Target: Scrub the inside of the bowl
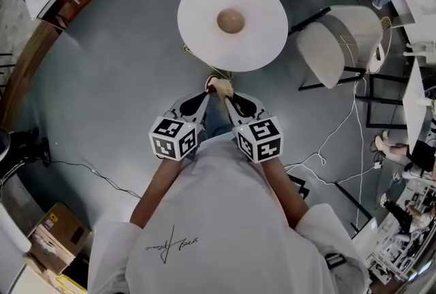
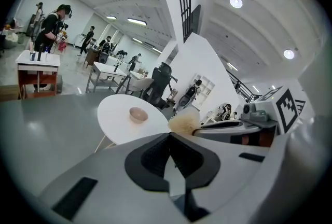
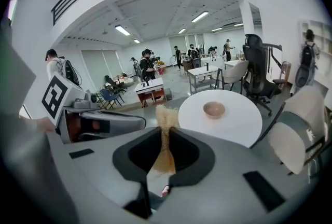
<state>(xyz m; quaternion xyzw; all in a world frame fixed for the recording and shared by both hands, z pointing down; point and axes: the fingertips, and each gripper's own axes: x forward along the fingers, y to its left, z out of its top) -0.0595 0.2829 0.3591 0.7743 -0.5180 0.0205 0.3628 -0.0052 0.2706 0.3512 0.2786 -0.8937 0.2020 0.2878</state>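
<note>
Tan fibrous scrubber [image 3: 166,114] is clamped in your right gripper [image 3: 167,136]. Your left gripper [image 2: 170,139] has its jaws pressed together on nothing. The beige bowl [image 1: 231,20] stands at the centre of the round white table [image 1: 201,3], well ahead of both.

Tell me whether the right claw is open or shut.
Shut on the brush: the jaws of the right claw pinch its tan bristles, the tuft sticking out beyond the tips.
</note>
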